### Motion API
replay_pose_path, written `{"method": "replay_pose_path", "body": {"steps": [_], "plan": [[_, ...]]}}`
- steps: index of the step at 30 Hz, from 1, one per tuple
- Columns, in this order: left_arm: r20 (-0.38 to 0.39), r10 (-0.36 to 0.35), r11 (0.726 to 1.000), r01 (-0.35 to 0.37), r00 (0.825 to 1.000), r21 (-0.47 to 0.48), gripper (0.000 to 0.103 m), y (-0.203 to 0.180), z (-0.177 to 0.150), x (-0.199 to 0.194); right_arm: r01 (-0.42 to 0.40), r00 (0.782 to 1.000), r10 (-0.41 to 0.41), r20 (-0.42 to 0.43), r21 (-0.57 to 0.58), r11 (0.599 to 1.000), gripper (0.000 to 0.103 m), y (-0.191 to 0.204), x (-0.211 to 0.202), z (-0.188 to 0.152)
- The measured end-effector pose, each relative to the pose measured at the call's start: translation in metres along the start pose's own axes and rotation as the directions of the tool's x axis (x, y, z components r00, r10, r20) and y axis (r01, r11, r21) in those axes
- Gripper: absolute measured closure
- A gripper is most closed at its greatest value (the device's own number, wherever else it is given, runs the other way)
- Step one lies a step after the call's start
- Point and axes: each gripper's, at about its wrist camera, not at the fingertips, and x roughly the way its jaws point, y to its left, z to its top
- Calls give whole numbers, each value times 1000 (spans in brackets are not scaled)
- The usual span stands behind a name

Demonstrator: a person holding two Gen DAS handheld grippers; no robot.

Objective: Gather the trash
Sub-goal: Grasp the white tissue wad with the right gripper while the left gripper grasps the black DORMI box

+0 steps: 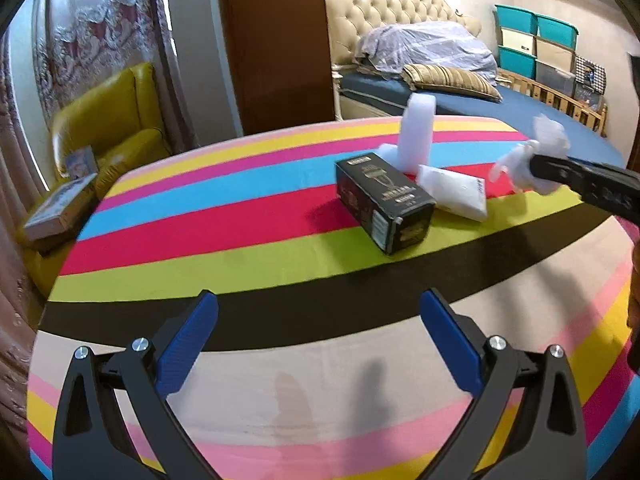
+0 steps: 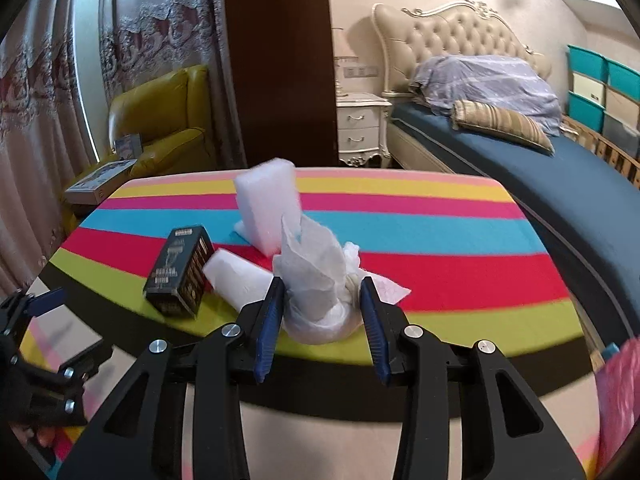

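Our right gripper clamps the crumpled tissue at lower centre, lifted clear of the striped table for disposal; our left gripper waits open, empty, low in its frame.

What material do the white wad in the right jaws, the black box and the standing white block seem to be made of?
White wad: thin tissue paper, matte, by its soft crumpled folds. Black box: probably printed cardboard, slightly glossy, with sharp edges and gold lettering. Standing white block: likely foam, faintly translucent and soft-edged, though blur leaves this uncertain.
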Motion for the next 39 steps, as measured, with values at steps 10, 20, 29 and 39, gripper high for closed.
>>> {"method": "replay_pose_path", "body": {"steps": [10,20,29,39], "plan": [[9,-55,998,56,998,-16,5,-30,30,16,16,1000,-15,-10,34,999,65,-10,-24,-35],[-23,-11,999,9,1000,-53,15,-49,66,56,1,1000,-2,12,47,999,65,-14,-29,-34],[-62,17,996,-23,998,-86,56,-28,67,79,13,1000,-13,-4,19,1000,65,-8,-24,-33],[-39,-42,995,38,998,-97,65,-15,65,75,29,999,-28,-21,24,999,65,-11,-19,-32]]}}
